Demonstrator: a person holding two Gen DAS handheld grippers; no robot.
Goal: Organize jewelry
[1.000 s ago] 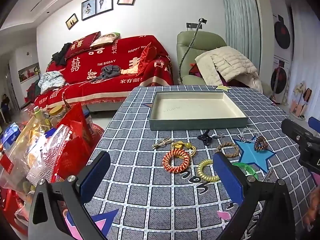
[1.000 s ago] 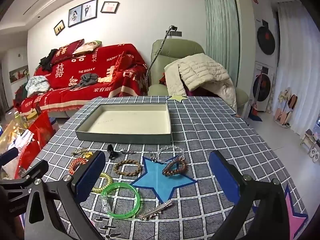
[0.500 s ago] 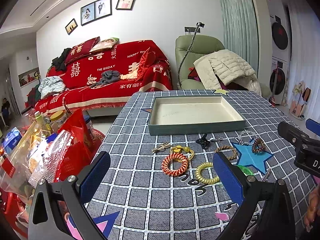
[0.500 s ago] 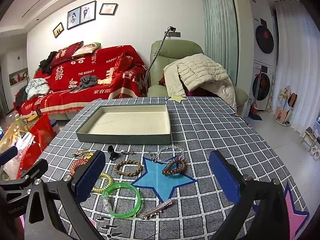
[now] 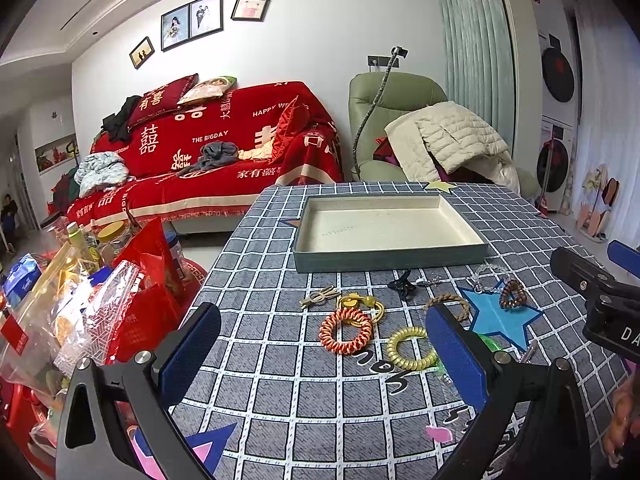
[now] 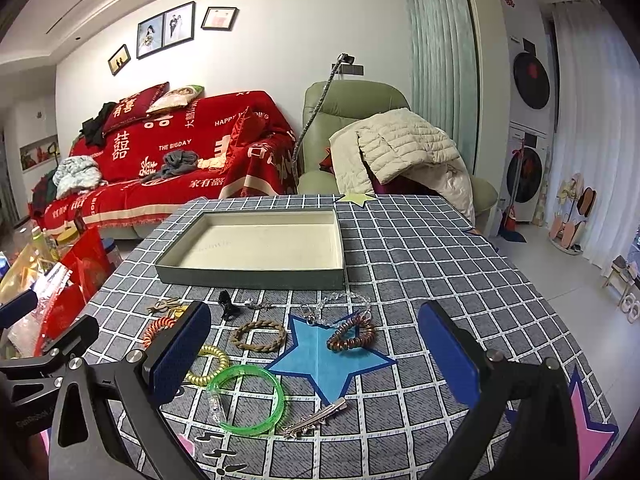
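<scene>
An empty green tray with a cream inside stands on the checked table; it also shows in the right wrist view. In front of it lie an orange coil band, a yellow coil band, a braided brown band, a brown coil band, a green bangle, a clear bead bracelet, a silver hair clip and a black clip. My left gripper is open and empty above the near table. My right gripper is open and empty over the jewelry.
The table's left edge drops to red bags and bottles on the floor. A red sofa and a green armchair stand beyond the table. The right gripper's body shows at the right of the left wrist view.
Both grippers have risen or tilted a little, so the tray and jewelry sit slightly lower in view. Nothing on the table has moved.
</scene>
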